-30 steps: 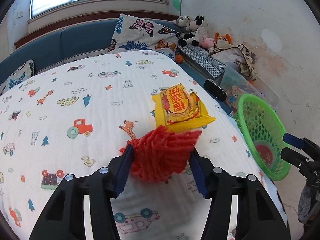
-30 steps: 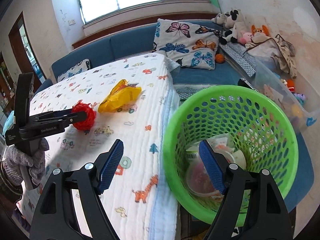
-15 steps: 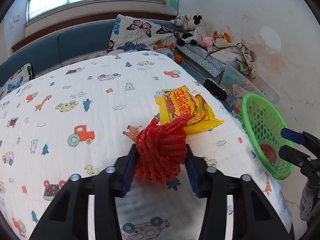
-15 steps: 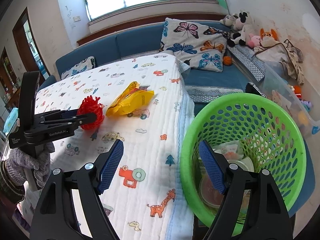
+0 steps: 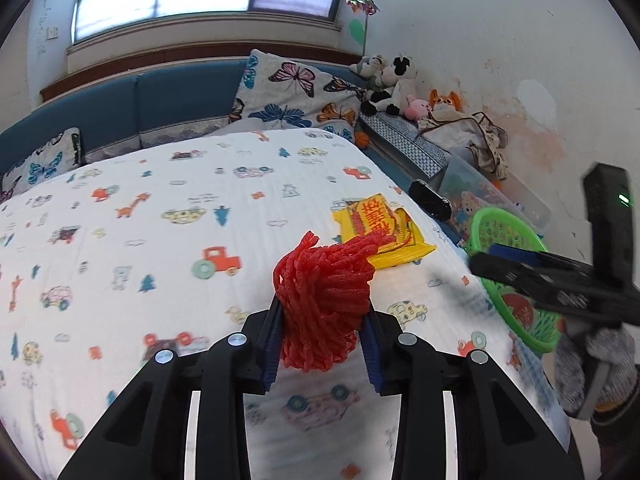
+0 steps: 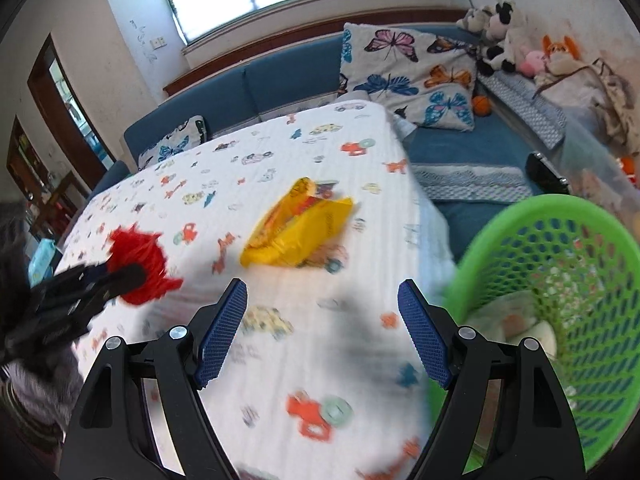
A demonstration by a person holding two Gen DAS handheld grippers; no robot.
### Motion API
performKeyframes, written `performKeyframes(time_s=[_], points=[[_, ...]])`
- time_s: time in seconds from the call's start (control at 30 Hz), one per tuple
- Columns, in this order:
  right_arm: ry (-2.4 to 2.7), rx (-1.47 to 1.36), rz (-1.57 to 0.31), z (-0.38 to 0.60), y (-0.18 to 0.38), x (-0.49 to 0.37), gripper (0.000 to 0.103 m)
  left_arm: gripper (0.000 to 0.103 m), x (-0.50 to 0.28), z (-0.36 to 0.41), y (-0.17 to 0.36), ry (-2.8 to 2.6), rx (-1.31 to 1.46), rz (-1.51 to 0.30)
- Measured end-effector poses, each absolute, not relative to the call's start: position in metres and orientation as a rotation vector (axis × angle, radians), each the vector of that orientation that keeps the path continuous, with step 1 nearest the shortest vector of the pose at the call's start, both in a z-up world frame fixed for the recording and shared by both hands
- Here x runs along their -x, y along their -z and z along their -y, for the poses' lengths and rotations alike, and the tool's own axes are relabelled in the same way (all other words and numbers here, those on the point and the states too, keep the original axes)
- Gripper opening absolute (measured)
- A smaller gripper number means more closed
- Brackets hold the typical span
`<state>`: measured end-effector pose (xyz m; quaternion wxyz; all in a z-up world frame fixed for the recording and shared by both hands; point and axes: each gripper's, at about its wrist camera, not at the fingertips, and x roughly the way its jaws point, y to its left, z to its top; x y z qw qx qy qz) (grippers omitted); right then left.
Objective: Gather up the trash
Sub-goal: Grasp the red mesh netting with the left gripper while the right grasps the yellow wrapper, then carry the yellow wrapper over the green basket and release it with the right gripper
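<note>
My left gripper [image 5: 322, 344] is shut on a crumpled red foam net [image 5: 324, 300] and holds it above the printed table cloth; the net also shows in the right wrist view [image 6: 138, 266]. A yellow snack packet [image 5: 380, 230] lies on the cloth beyond the net, also in the right wrist view [image 6: 298, 230]. My right gripper [image 6: 322, 334] is open and empty over the cloth, left of a green mesh basket [image 6: 560, 280] with trash inside. The basket [image 5: 508, 248] sits off the table's right edge.
A cartoon-print cloth [image 5: 160, 240] covers the table. A blue sofa [image 5: 140, 108] with butterfly cushions [image 5: 296, 96] stands behind. Plush toys [image 5: 392, 84] and a clear storage box [image 5: 480, 184] sit at the right wall. A black object [image 5: 430, 200] lies by the table's right edge.
My left gripper has closed tighter on the red net and lifted it. My right gripper has swung left from over the basket to over the cloth, toward the yellow packet.
</note>
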<state>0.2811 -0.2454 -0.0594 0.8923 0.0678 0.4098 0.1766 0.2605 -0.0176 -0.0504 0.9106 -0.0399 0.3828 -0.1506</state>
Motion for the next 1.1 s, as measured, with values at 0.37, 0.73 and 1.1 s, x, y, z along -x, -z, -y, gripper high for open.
performKeyframes(time_s=[0.37, 0.73, 1.1], points=[[-0.361, -0.144, -0.917, 0.198, 0.074, -0.335, 0.078, 0.033, -0.241, -0.012, 0.038, 0.285, 0.1, -0.762], [-0.281, -0.177, -0.992, 0.18, 0.099, -0.366, 0.072, 0.033, -0.237, -0.03, 0.045, 0.272, 0.125, -0.769], [-0.337, -0.194, -0.97, 0.189, 0.092, -0.349, 0.035, 0.033, -0.235, -0.022, 0.041, 0.288, 0.127, -0.758]])
